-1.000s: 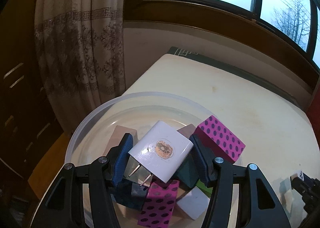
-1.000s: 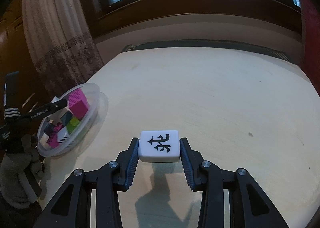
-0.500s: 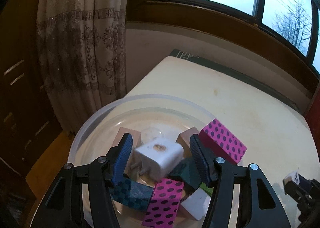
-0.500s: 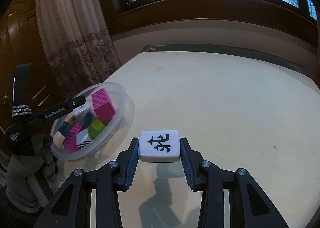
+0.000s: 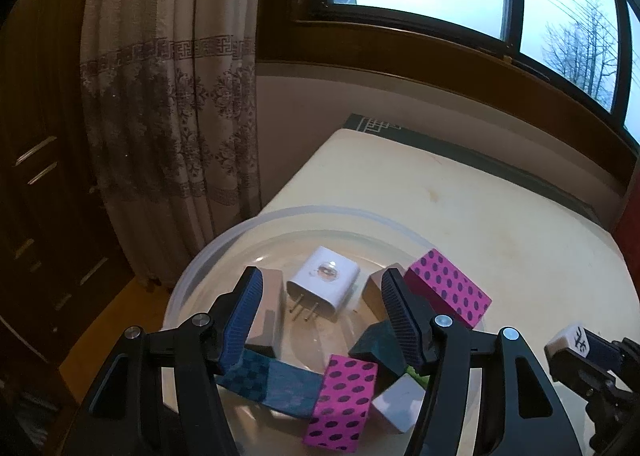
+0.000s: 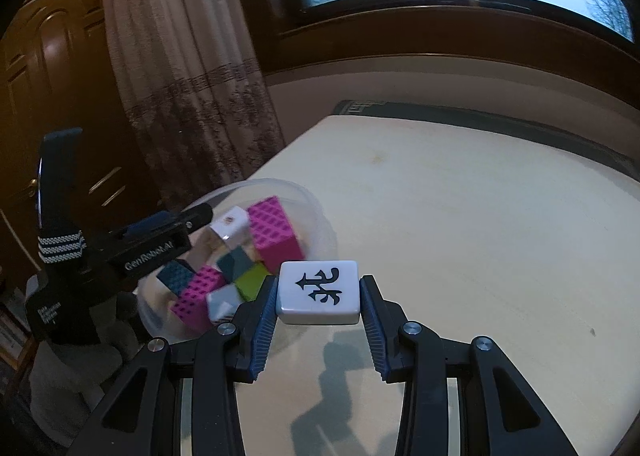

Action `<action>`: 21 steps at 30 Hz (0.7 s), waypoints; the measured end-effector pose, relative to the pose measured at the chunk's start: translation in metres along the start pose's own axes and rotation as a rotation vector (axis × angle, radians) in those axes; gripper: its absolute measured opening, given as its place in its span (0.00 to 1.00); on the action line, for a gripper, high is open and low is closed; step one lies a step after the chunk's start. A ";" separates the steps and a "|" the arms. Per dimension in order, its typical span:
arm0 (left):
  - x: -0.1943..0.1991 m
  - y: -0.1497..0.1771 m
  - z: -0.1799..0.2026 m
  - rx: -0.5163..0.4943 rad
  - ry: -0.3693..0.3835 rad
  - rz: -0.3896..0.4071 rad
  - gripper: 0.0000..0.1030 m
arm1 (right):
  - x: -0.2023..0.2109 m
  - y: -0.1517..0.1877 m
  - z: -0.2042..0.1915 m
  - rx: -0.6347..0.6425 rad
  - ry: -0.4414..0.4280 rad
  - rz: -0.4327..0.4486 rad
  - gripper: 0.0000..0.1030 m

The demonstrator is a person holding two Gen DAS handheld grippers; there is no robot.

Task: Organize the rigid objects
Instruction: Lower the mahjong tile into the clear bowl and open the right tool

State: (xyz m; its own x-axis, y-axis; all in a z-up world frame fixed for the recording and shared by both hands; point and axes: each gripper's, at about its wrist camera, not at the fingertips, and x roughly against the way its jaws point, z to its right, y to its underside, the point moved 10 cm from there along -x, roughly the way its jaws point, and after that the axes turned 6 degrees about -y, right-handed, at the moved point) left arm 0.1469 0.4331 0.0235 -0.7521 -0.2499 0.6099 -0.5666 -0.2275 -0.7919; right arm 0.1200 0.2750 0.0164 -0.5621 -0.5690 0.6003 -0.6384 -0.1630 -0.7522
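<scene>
Left gripper [image 5: 320,312]: seen with its jaws apart and empty over the clear bowl [image 5: 208,256], nothing being held between the blue pads [image 5: 244,316].

White charger [image 5: 324,280]: a second ago clamped in those jaws, now released and found lying on the bowl floor just beyond the fingertips, prongs turned back toward the gripper.

Right gripper [image 6: 318,312]: kept clamped on the mahjong tile [image 6: 318,286], the black character facing up; it has been carried from the open table [image 6: 480,236] to a spot just beside the near rim of the bowl.

Bowl contents: two pink dotted blocks [image 5: 448,292], teal blocks [image 5: 280,380], a green piece and pale blocks are gathered around the charger; how they are stacked beneath one another cannot quite be made out from the blurred right wrist view.

Bowl position: placed at the table's corner nearest the curtain [image 5: 168,96], close to the table edge.

Tile position: held in the air, apart from the table, outside the bowl and on the side of it away from the curtain.

Meaning for the task: one more object is judged sorted into the bowl. The tile appears to be next, and the left gripper may need to be cleared from above the bowl first.
</scene>
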 end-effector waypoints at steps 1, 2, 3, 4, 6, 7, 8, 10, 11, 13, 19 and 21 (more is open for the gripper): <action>0.001 -0.001 -0.001 0.003 -0.004 0.002 0.61 | -0.003 -0.002 -0.006 0.010 -0.008 0.001 0.41; 0.001 -0.002 -0.003 0.006 -0.006 0.005 0.61 | -0.005 -0.004 -0.009 0.016 -0.012 0.001 0.41; 0.002 -0.003 -0.005 0.009 -0.008 0.007 0.61 | -0.008 -0.006 -0.013 0.022 -0.018 0.001 0.41; 0.003 -0.003 -0.008 0.014 -0.012 0.010 0.61 | -0.011 -0.007 -0.017 0.026 -0.024 0.000 0.41; 0.004 -0.005 -0.013 0.022 -0.018 0.014 0.61 | -0.016 -0.010 -0.024 0.034 -0.034 -0.001 0.41; 0.004 -0.005 -0.015 0.025 -0.020 0.014 0.61 | -0.018 -0.011 -0.027 0.037 -0.040 -0.002 0.41; 0.004 -0.006 -0.016 0.028 -0.022 0.015 0.61 | -0.020 -0.013 -0.032 0.041 -0.048 -0.003 0.41; 0.005 -0.007 -0.020 0.036 -0.026 0.019 0.61 | -0.023 -0.014 -0.039 0.047 -0.059 -0.004 0.41; 0.006 -0.008 -0.022 0.040 -0.028 0.020 0.61 | -0.026 -0.015 -0.042 0.049 -0.066 -0.006 0.41; 0.006 -0.010 -0.025 0.047 -0.031 0.023 0.61 | -0.030 -0.017 -0.048 0.050 -0.080 -0.008 0.41; 0.005 -0.009 -0.030 0.060 -0.047 0.022 0.64 | -0.040 -0.021 -0.060 0.063 -0.100 0.000 0.46; 0.004 -0.009 -0.032 0.064 -0.052 0.021 0.68 | -0.040 -0.021 -0.060 0.061 -0.099 0.002 0.47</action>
State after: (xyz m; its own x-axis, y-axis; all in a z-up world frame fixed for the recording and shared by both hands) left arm 0.1381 0.4637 0.0324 -0.7444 -0.3034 0.5948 -0.5267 -0.2808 -0.8023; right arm 0.1244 0.3494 0.0244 -0.5066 -0.6460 0.5710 -0.6022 -0.2088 -0.7705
